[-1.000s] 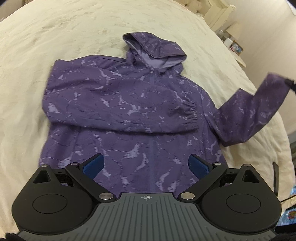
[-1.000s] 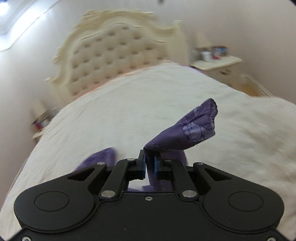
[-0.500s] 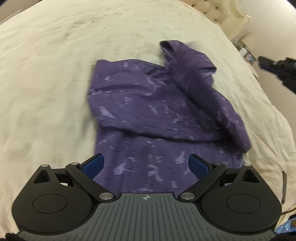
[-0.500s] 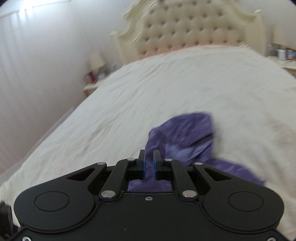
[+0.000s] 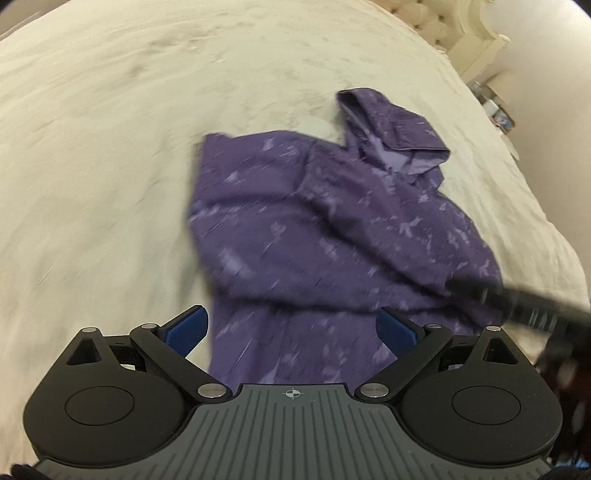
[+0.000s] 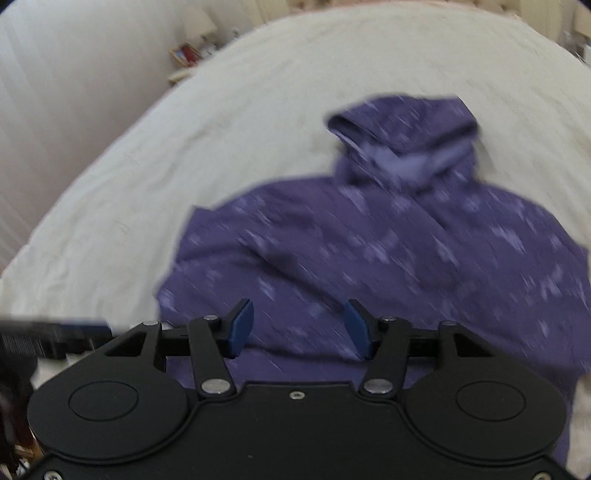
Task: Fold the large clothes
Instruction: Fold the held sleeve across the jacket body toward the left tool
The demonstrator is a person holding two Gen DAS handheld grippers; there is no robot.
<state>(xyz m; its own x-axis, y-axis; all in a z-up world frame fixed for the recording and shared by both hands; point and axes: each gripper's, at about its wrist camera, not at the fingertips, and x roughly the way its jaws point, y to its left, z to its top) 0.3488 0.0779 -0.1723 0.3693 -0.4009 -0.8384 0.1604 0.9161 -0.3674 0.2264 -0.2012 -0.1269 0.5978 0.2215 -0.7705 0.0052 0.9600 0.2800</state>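
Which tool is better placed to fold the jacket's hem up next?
Left, probably. The left tool is open and straddles the purple jacket near its hem; the right tool, also open, hovers further up over the body.

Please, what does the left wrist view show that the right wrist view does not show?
Only the left wrist view shows the left gripper, open, and the tufted headboard at the top right. Only the right wrist view shows the right gripper, open, and a bedside table by the wall. Both show the purple jacket with its hood, lying on the cream bed; neither gripper holds it.
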